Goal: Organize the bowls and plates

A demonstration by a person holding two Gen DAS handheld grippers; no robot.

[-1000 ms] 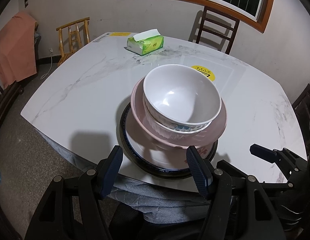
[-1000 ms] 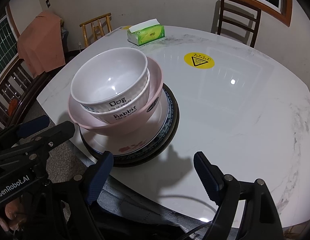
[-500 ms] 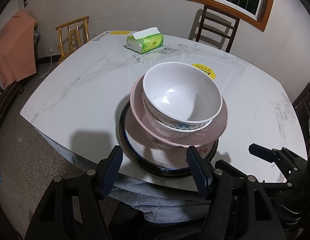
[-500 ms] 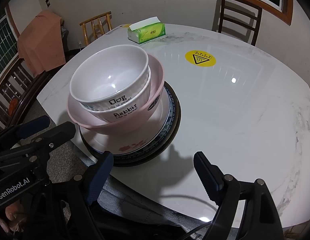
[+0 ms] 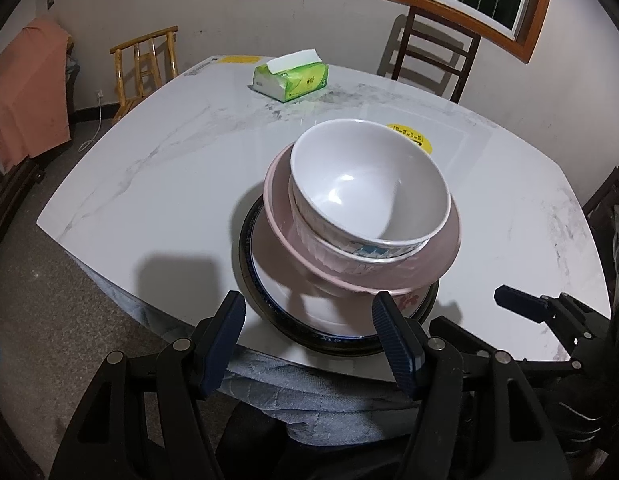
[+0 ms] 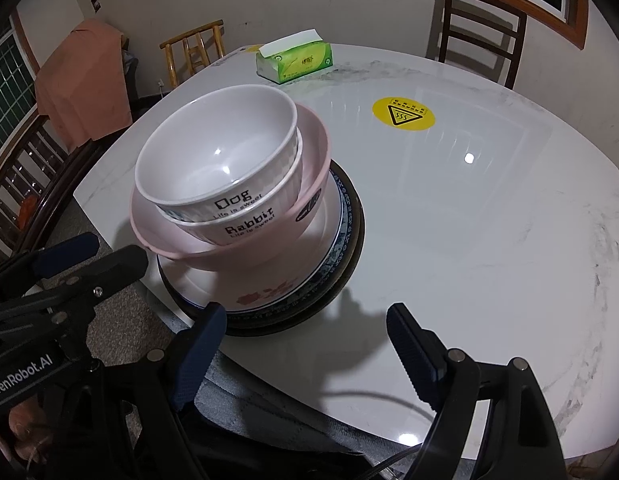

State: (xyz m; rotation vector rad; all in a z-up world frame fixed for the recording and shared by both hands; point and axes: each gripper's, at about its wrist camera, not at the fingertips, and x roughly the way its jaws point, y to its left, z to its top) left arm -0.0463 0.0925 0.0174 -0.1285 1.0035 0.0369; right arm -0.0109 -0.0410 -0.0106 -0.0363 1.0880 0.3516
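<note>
Left tool [image 5: 307,330]: we hold it with its fingers apart and empty, hanging at the near edge of the white marble bench [image 5: 169,184], just short of the stack's near rim.
Right tool [image 6: 305,344]: ours too, fingers spread wide on nothing, near edge of the bench, right of the stack.
Stack: near the bench's near-left edge; a white plastic bowl printed "Dog" [image 6: 225,160] nests in a second white bowl printed "Rabbit" [image 6: 249,228], both sit in a wide pale pink bowl [image 6: 313,148], which rests on a white plate with a pink flower [image 6: 265,292], a blue-patterned plate [image 6: 341,216] and a dark-rimmed plate [image 6: 357,232] at the bottom.
Handling: we judge the white bowls light, stiff and glossy, so slippery at the rim; the plates look like ceramic, heavier and breakable.
Tilt: the bowls lean toward the left, so the pile may slide if nudged.
Hold: we would pinch the top bowl's rim wall, one finger inside and one outside, and lift straight up.
Elsewhere: a green tissue box [image 5: 291,80] and a yellow warning sticker [image 6: 403,114] lie at the far side, well apart from the stack.
</note>
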